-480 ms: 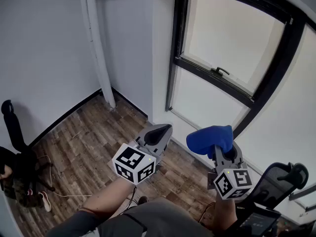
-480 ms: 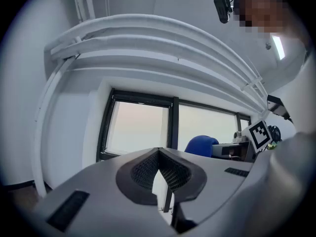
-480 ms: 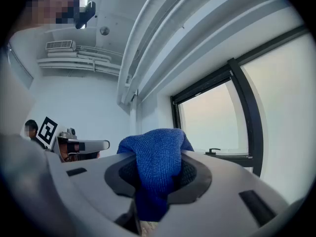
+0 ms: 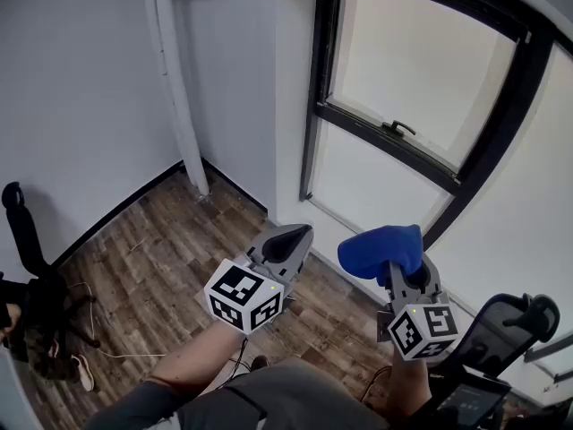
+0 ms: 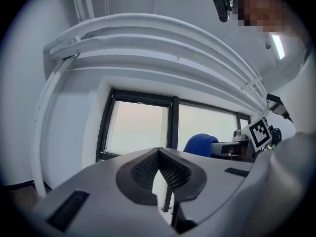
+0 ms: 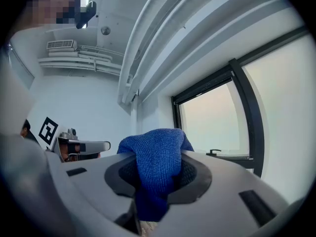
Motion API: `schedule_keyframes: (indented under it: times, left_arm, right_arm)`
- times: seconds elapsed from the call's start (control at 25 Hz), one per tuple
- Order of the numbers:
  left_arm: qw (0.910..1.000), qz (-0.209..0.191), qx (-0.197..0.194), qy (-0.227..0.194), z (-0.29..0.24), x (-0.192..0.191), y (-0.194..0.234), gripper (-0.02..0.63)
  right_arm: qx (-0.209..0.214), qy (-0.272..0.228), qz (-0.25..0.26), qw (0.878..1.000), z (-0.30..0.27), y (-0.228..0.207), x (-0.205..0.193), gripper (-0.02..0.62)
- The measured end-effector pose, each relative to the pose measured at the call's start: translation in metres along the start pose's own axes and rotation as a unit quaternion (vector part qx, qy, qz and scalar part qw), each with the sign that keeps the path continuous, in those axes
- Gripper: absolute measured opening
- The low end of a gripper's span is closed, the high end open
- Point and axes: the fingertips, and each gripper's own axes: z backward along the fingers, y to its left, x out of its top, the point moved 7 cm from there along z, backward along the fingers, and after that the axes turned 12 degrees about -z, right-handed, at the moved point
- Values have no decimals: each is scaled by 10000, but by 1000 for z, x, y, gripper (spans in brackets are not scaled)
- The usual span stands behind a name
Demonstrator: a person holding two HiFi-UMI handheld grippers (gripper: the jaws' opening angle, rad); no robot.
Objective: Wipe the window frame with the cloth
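Cloth (image 4: 380, 247) stays clenched in right gripper (image 4: 400, 274) fingers; left gripper (image 4: 294, 238) fingers closed, empty, unmoved.

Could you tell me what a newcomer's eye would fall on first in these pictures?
The blue cloth stands out, bunched in the shut right gripper, low in the head view. Above it runs the black window frame with its handle, at upper right. The left gripper, beside the right, is shut on nothing.
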Motion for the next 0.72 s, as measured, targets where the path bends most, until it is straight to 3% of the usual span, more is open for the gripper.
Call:
schedule_keyframes:
  times: [0.36, 0.72]
  left_arm:
    - [10000, 24, -30, -37, 8, -3, 15, 9]
    - [9998, 71, -163, -79, 17, -18, 62, 9]
  right_arm:
    - [107, -80, -117, 9998, -15, 16, -5, 124]
    - [-21, -19, -114, 9999, -50, 44, -21, 125]
